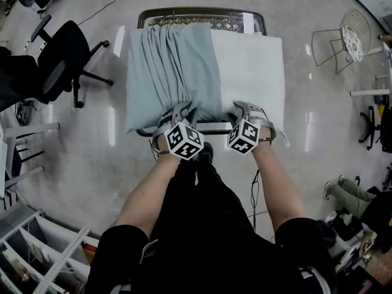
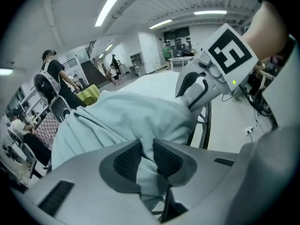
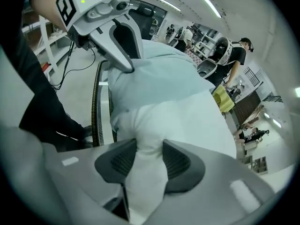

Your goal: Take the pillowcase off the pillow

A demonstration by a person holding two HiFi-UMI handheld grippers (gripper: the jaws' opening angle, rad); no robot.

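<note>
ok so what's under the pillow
A dark-framed stand with a woven top, showing only past the far edge and as a rail at the near edge. The pillow and the bunched pillowcase cover the rest of its surface.

Office chair (image 1: pixel 58 66) left (wire chair (image 1: pixel 346 38) right)

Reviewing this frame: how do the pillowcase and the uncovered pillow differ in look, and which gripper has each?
The pillowcase is pale blue-green; the pillow is white. The pillowcase is gathered in long folds over the pillow's left part, while the uncovered pillow surface lies smooth. The left gripper pinches pillowcase cloth; the right gripper pinches the pillow's near edge. Both rest on the same metal-framed stand.
</note>
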